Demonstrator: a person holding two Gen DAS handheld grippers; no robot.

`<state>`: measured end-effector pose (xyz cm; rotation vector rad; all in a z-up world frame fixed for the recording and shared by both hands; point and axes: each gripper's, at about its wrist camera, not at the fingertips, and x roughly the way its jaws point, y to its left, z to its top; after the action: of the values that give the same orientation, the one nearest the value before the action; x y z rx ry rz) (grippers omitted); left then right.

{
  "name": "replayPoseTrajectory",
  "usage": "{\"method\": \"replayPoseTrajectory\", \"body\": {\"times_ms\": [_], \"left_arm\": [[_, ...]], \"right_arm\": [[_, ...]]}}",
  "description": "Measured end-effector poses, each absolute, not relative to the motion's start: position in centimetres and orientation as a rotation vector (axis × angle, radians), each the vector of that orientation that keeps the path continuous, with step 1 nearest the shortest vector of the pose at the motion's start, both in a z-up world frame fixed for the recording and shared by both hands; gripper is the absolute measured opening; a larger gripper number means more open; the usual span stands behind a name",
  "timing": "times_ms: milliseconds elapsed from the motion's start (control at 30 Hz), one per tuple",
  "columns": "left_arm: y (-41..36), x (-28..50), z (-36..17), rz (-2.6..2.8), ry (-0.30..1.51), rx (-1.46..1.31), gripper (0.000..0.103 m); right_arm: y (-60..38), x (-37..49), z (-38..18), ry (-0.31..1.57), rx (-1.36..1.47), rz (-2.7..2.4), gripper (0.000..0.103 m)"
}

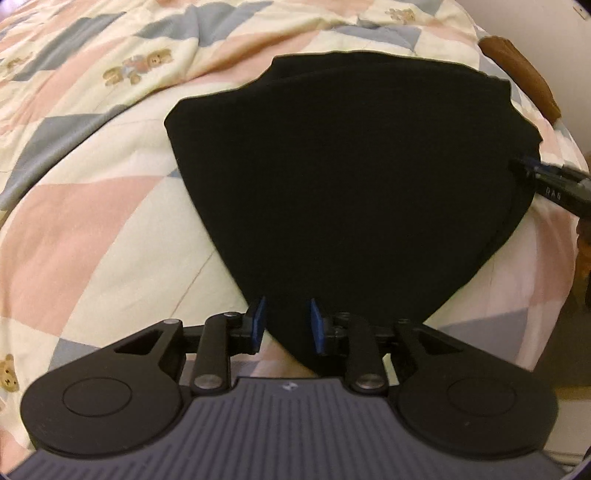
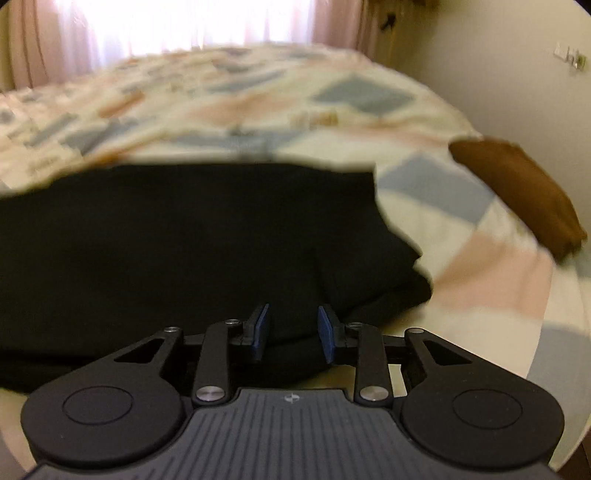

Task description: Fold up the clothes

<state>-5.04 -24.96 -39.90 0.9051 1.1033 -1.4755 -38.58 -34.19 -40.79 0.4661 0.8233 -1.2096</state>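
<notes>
Folding looks well along, we think. Our black garment [image 1: 347,177] lies in the middle of the left wrist view on the patchwork quilt [image 1: 92,229], already doubled over, with layered edges showing along its top. Its sides look mostly even, but the right side in the right wrist view [image 2: 402,269] bunches a little. We guess one more fold or some smoothing may be left. We cannot tell what kind of clothing it is.

Our left gripper [image 1: 287,323] sits at the bottom middle of its picture. Its blue pads [image 1: 316,323] stand a little apart with the near corner of the cloth between them, and they do not seem to pinch it. Our right gripper [image 2: 293,330] is the same: pads apart over the cloth edge, not squeezing. It also peeks in at the right edge of the left wrist view [image 1: 532,177], touching the cloth's side.

A brown folded cloth [image 2: 517,192] lies at the right of the picture, well apart from the black one. Teddy bear pictures [image 1: 138,68] dot the quilt. Pink curtains [image 2: 332,22] hang at the top. Nothing blocks our way, but the soft, lumpy quilt could make the fold wrinkle.
</notes>
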Motion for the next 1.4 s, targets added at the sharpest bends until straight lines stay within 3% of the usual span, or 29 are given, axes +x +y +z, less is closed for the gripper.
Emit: {"method": "replayPoseTrajectory", "body": {"times_ms": [167, 333, 433, 700, 867, 1000, 1100, 1167, 1233, 1267, 1400], "left_arm": [[-26.7, -0.5, -38.5, -1.51, 1.134, 0.859, 0.032], [-30.5, 4.7, -38.8, -1.563, 1.281, 0.757, 0.049], [-32.4, 6.2, -40.0, -1.589, 1.351, 0.716, 0.049], [-35.2, 7.7, -43.0, -1.663, 1.496, 0.581, 0.049], [-36.2, 8.3, -44.4, -1.709, 1.571, 0.506, 0.052], [-36.9, 8.5, -45.4, -1.722, 1.625, 0.441, 0.048], [-36.9, 8.3, -45.4, -1.739, 1.596, 0.457, 0.034], [-36.8, 8.5, -45.3, -1.74, 1.597, 0.452, 0.025], [-36.6, 8.8, -45.1, -1.73, 1.607, 0.439, 0.018], [-36.6, 8.8, -44.9, -1.73, 1.606, 0.435, 0.015], [-36.3, 8.3, -43.0, -1.726, 1.566, 0.429, 0.011]], "right_arm": [[-31.1, -35.1, -37.3, 0.786, 0.404, -1.31, 0.033], [-23.3, -25.7, -35.9, 0.815, 0.256, -1.262, 0.058], [-18.4, -18.0, -36.8, 0.869, 0.136, -1.163, 0.075], [-11.7, -4.9, -44.2, 1.163, -0.365, -1.038, 0.076], [-13.9, -4.1, -46.0, 1.243, -0.369, -1.111, 0.075], [-15.8, -3.5, -47.0, 1.275, -0.389, -1.137, 0.064], [-16.7, -3.4, -47.6, 1.295, -0.377, -1.154, 0.056], [-17.5, -3.6, -47.8, 1.304, -0.349, -1.159, 0.048], [-18.2, -4.0, -47.7, 1.301, -0.302, -1.155, 0.031], [-18.3, -4.3, -47.4, 1.287, -0.277, -1.152, 0.029], [-20.2, -6.9, -44.8, 1.202, -0.126, -1.125, 0.011]]}}
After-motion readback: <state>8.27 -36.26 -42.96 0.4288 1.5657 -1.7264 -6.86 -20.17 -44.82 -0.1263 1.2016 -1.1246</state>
